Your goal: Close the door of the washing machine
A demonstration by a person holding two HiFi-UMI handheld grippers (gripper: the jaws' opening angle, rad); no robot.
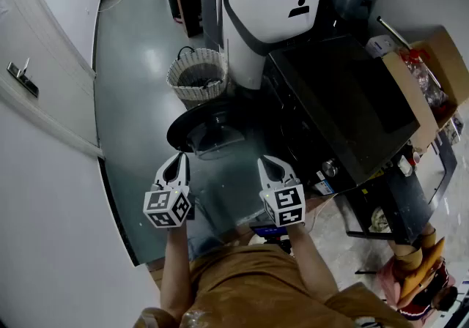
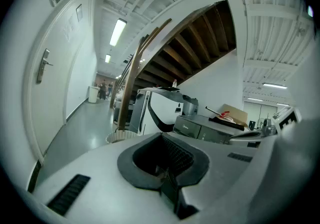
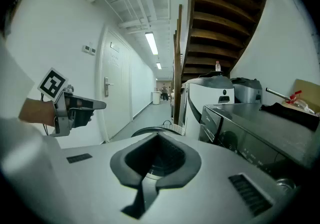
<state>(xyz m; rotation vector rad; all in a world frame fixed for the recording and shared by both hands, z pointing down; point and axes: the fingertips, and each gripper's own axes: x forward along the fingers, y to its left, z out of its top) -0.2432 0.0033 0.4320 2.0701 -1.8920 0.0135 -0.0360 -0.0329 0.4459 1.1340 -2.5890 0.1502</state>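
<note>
The black washing machine (image 1: 344, 99) stands right of centre in the head view. Its round dark door (image 1: 209, 129) is swung open over the floor toward the left. My left gripper (image 1: 178, 157) hovers just below the door's near rim, jaws shut and empty. My right gripper (image 1: 270, 162) hangs beside the machine's front lower corner, also shut with nothing held. In the right gripper view the shut jaws (image 3: 157, 137) point past the door's dark arc (image 3: 150, 130) with the machine's front (image 3: 240, 135) on the right. The left gripper view has shut jaws (image 2: 161, 137) aimed at the machine (image 2: 200, 128).
A wicker basket (image 1: 198, 74) stands on the floor just beyond the open door. A tall white and black machine (image 1: 267, 4) stands behind the washer. An open cardboard box (image 1: 432, 77) lies at the right. A white wall and door with a handle (image 1: 22, 77) line the left.
</note>
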